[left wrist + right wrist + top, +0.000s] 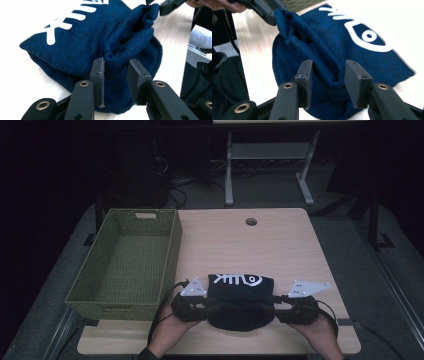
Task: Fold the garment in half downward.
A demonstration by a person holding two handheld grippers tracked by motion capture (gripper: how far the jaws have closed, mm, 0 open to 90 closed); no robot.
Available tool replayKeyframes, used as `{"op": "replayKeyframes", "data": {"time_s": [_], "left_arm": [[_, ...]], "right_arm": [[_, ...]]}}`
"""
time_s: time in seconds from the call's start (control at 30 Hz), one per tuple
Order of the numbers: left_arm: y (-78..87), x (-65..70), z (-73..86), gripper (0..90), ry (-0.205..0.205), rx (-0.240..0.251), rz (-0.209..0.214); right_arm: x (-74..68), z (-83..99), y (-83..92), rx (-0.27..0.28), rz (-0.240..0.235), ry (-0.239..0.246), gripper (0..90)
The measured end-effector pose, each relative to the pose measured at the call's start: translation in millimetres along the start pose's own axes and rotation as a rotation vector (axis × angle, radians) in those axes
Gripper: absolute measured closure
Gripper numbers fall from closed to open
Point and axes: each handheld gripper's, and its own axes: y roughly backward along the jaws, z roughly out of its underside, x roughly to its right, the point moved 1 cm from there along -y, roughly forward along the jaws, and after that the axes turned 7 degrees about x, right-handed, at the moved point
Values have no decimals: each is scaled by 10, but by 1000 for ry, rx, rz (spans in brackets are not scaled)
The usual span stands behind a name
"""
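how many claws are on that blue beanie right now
2: the left claw at the dark blue beanie's left side, the right claw at its right, each with a fold of knit between open jaws.

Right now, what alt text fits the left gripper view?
A dark blue knit hat with a white print lies on a pale wooden table. The left gripper has its jaws apart around a raised fold of the knit.

Dark navy knit beanie [241, 292] with a white fish-skeleton print lies flat on the wooden table [280, 245], near its front edge and just right of the green woven basket [127, 262]; its near side is bunched into a ridge, possibly lifted slightly.
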Motion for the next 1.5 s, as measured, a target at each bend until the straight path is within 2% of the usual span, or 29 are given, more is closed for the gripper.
{"op": "replayKeyframes", "data": {"time_s": [0.17, 0.2, 0.3, 0.33, 0.37, 0.4, 0.6, 0.8, 0.83, 0.97, 1.0, 1.07, 1.17, 1.2, 1.27, 1.37, 1.47, 1.5], "left_arm": [[90, -5, -76, 686, -4, 28, -4], [140, -13, -114, 709, -2, 46, -2], [181, -24, -155, 728, -1, 60, -4], [191, -30, -179, 743, 6, 68, -5], [179, -49, -214, 794, 4, 65, -3], [179, -49, -214, 815, 4, 65, -3], [-46, -179, -316, 898, 22, 64, -21], [-339, -396, -365, 899, 48, 30, -75], [-407, -456, -372, 899, 53, 22, -81], [-507, -530, -362, 899, 67, 12, -95], [-559, -568, -337, 899, 61, -14, -104], [-582, -582, -322, 899, 54, -27, -107], [-635, -600, -286, 899, 52, -55, -106], [-659, -604, -270, 899, 56, -67, -102], [-710, -620, -241, 900, 51, -94, -99], [-755, -628, -221, 900, 64, -98, -98], [-829, -656, -205, 900, 63, -116, -88], [-853, -664, -206, 900, 58, -124, -85]], "right_arm": [[35, -62, 124, 34, 9, -3, 598], [70, -81, 172, 54, 11, -7, 638], [103, -92, 193, 56, 19, -15, 661], [116, -95, 195, 56, 20, -18, 682], [140, -104, 186, 53, 24, -18, 742], [140, -104, 186, 53, 24, -18, 742], [187, -114, 53, 24, 36, -7, 890], [272, -95, -86, 2, 40, -7, 898], [257, -81, -108, -8, 35, 1, 899], [220, -57, -107, -7, 23, 4, 899], [202, -25, -115, -23, 11, 6, 899], [192, -14, -120, -26, 10, 5, 899], [138, 22, -137, -43, -10, 7, 899], [97, 62, -163, -52, -30, 3, 899], [76, 105, -194, -74, -35, 2, 899], [59, 154, -229, -87, -52, -14, 900], [0, 222, -306, -109, -66, -7, 900], [-44, 248, -358, -133, -61, 11, 900]]}}
